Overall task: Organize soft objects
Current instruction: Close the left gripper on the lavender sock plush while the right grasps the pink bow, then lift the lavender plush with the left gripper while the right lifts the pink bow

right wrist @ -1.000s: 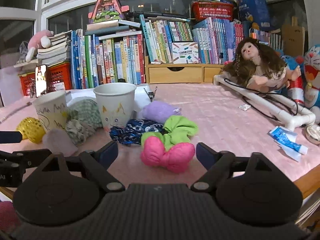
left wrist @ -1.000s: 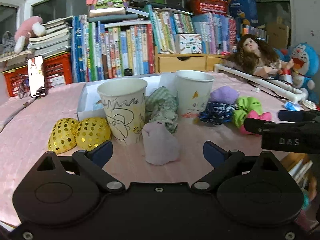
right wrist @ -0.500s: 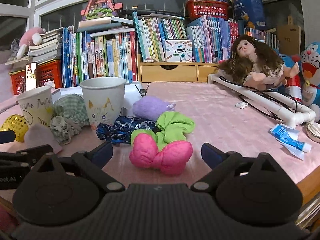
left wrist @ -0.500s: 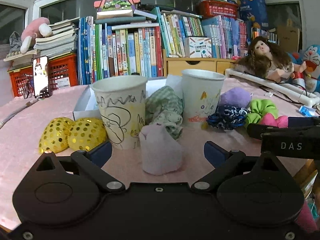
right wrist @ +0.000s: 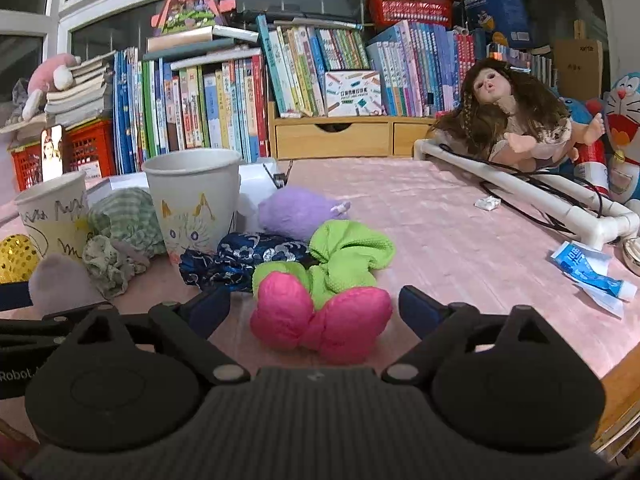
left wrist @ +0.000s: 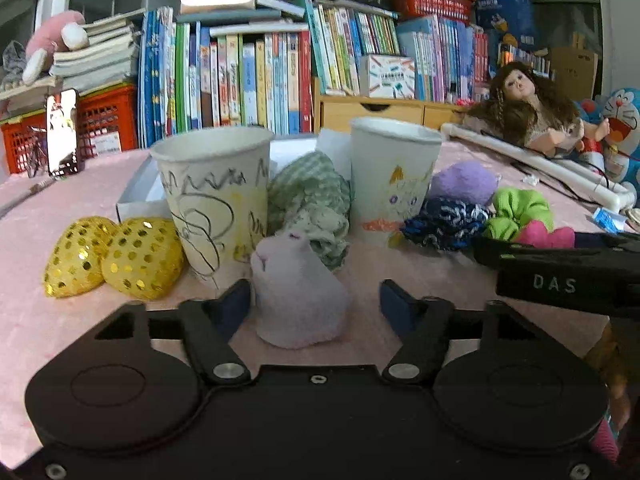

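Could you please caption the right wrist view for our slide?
Open right tongs bracket a pink bow on the pink tablecloth.

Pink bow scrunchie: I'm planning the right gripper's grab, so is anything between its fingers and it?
Nothing visible. The pink bow scrunchie lies directly ahead of the open right gripper; the green scrunchie sits behind it.

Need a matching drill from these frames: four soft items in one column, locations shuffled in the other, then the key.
Things:
1. pale lilac plush
2. pink puffy bow
3. gold sequin bow
4. checked green cloth

Places:
A. between the two paper cups
B. between the open left gripper fingers
C. left of the scribbled cup
D. between the open right gripper fingers

Pairs: 1-B, 2-D, 3-C, 4-A
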Demonstrator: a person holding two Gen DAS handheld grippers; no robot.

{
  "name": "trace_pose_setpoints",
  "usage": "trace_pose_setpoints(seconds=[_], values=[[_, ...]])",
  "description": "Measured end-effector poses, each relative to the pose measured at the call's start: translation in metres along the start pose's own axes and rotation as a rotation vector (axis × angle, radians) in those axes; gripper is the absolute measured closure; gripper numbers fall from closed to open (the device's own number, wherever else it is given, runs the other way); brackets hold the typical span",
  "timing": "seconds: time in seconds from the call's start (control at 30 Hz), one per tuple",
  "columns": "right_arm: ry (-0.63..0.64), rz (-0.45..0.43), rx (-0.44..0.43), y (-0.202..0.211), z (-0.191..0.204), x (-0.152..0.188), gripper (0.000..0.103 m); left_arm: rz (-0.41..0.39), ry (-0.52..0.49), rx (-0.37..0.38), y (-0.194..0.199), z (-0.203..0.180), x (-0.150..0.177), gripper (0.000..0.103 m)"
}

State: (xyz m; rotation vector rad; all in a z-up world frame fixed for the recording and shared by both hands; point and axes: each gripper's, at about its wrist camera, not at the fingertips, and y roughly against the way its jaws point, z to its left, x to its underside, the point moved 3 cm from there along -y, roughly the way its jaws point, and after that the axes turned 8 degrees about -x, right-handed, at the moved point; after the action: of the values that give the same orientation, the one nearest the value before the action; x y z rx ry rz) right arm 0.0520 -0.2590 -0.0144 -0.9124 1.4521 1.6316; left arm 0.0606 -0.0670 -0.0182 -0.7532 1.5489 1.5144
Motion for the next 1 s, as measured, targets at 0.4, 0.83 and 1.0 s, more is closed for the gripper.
trace_pose_setpoints(seconds=[0.4, 0.83, 1.0], values=[[0.016, 0.008, 0.012, 0.001, 0.001, 0.004, 0.035, 0.006, 0.008, -0.025, 0.005, 0.004, -0.001, 0.063], [0.029, -0.081, 0.025, 0.032, -0.003, -0.017, 0.038, -0.060, -0.035, 0.033, 0.034, -0.005, -0.018, 0.063], [-0.012, -0.094, -0.008, 0.037, -0.010, -0.026, 0.040, -0.068, -0.036, 0.049, 0.039, -0.004, -0.026, 0.063]])
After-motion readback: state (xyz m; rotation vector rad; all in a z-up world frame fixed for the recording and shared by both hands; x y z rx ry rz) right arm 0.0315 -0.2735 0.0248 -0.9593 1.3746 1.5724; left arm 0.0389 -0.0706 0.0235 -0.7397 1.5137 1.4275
